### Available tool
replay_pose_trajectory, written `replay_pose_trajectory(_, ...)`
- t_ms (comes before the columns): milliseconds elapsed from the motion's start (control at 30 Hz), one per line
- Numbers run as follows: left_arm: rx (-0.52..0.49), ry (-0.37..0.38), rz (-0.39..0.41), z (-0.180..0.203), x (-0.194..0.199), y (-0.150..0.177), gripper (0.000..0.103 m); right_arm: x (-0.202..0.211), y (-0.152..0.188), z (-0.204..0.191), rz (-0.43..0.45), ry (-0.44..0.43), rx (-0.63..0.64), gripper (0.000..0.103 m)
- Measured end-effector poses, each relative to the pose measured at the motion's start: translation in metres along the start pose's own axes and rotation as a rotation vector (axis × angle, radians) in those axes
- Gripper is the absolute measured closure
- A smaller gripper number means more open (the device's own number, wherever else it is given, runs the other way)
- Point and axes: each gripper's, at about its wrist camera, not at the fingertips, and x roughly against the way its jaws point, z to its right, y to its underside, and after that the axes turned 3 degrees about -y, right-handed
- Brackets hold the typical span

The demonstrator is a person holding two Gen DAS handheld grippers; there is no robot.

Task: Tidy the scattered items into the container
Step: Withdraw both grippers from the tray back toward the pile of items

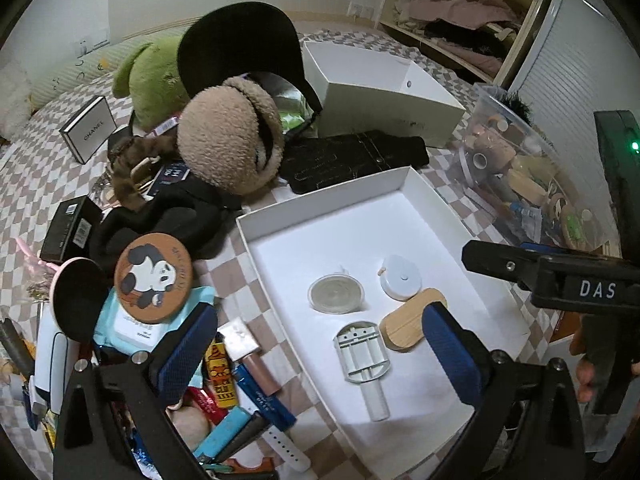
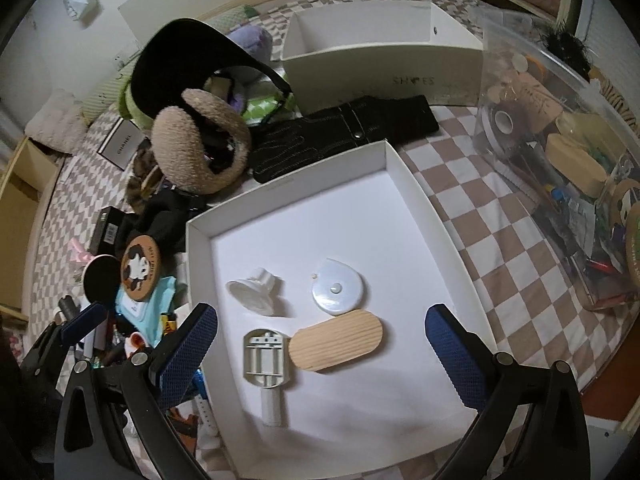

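Observation:
A shallow white box (image 1: 320, 195) (image 2: 280, 184) lies on the checked bedspread. In it are a clear suction cup (image 1: 336, 293) (image 2: 256, 292), a round white tape measure (image 1: 400, 282) (image 2: 338, 286), an oval wooden piece (image 1: 408, 326) (image 2: 336, 344) and a white handled tool (image 1: 362, 354) (image 2: 266, 354). My left gripper (image 1: 320, 356) hangs open over the box's left edge. My right gripper (image 2: 320, 356) is open above the box, holding nothing. Left of the box lie a panda coaster (image 1: 154, 278), a wipes pack (image 1: 140, 326), pens and a lip gloss (image 1: 256, 364).
Fluffy earmuffs (image 1: 228, 140), a black cap (image 1: 240, 44) and a black glove (image 1: 352, 160) lie behind the box. A white shoe box (image 2: 380, 68) stands at the back. A clear plastic bin (image 2: 560, 152) full of items sits on the right.

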Motion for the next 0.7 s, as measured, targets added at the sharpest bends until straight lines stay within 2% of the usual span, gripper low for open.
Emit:
replay_pose_trajectory(300,0.049,-0.036,0.029,-0.033,0.017,0.001,0.0,-0.002,0.003,-0.022,0.002,-0.008,0.044,0.0)
replay_pose_trajectory(700,0.115,-0.161,0.065,-0.086,0.031,0.01,0.0,-0.017,0.006,-0.061,-0.021,-0.029,0.115,0.0)
